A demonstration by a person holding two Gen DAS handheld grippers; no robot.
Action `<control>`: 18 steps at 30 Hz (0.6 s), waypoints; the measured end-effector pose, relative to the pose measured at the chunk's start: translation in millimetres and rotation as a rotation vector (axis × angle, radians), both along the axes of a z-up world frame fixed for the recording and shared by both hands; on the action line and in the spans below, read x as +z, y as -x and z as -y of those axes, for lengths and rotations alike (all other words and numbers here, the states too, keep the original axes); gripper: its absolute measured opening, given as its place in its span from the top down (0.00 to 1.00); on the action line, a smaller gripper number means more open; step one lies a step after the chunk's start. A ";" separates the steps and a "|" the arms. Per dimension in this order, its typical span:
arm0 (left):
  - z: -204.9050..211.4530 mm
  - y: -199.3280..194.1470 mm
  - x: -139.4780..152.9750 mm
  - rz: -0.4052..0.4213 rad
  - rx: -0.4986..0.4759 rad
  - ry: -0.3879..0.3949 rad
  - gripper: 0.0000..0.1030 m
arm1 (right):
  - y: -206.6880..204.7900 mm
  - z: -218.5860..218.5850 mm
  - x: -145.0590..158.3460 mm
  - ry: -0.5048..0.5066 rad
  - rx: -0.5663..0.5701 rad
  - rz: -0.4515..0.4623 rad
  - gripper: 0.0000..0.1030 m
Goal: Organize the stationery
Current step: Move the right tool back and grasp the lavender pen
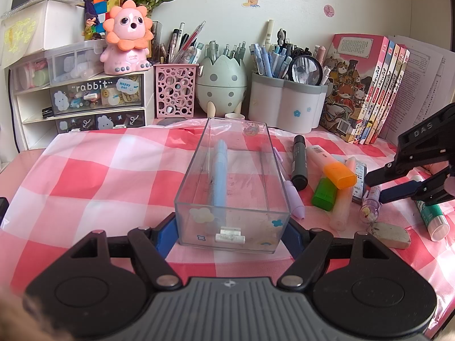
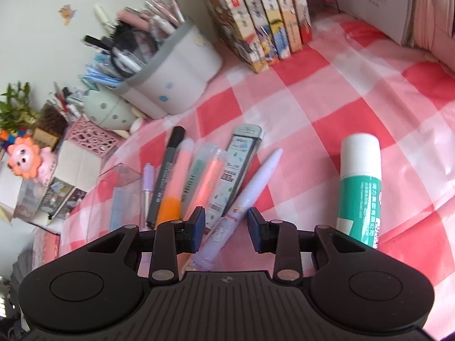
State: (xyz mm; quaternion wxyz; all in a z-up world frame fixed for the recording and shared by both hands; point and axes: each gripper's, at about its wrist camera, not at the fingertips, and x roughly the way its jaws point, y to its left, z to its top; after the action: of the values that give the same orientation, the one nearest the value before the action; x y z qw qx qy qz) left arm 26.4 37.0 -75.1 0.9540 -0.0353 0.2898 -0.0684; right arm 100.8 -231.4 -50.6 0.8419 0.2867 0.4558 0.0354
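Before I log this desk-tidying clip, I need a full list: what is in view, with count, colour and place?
Clear box: one, transparent, mid-cloth, between the left fingers.
Blue pen: one, inside the box.
Lilac pen: one, right of the box.
Black marker: one, right of the lilac pen.
Highlighters: orange-capped and green-capped, crossed.
Lilac patterned pen: one, between the right fingers.
Glue stick: one, white and green, far right.
Eraser: one, grey-white, near right.
Pen holders: three, pink, green egg, white, at the back.
Books: a row, pink, back right.
Left gripper: open around the box.
Right gripper: open over the patterned pen.
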 end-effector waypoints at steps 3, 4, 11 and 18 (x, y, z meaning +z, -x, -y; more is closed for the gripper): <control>0.0 0.0 0.0 0.000 0.000 0.000 0.52 | -0.2 -5.4 0.7 0.030 0.002 0.016 0.74; 0.0 0.0 0.0 0.000 0.000 0.000 0.52 | -0.1 -8.1 0.8 0.052 0.005 0.022 0.80; -0.1 0.3 -0.1 0.001 0.000 0.004 0.52 | 2.3 -0.8 -1.7 -0.016 -0.016 0.030 0.84; -0.1 0.4 -0.1 0.000 0.000 0.003 0.52 | 8.4 5.8 7.3 -0.090 -0.015 0.052 0.89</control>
State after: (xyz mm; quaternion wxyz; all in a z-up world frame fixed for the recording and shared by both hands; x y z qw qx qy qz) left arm 26.0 37.1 -75.2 0.9540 -0.0370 0.2895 -0.0690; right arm 92.4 -237.3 -43.3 0.8400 0.3267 0.4294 0.0572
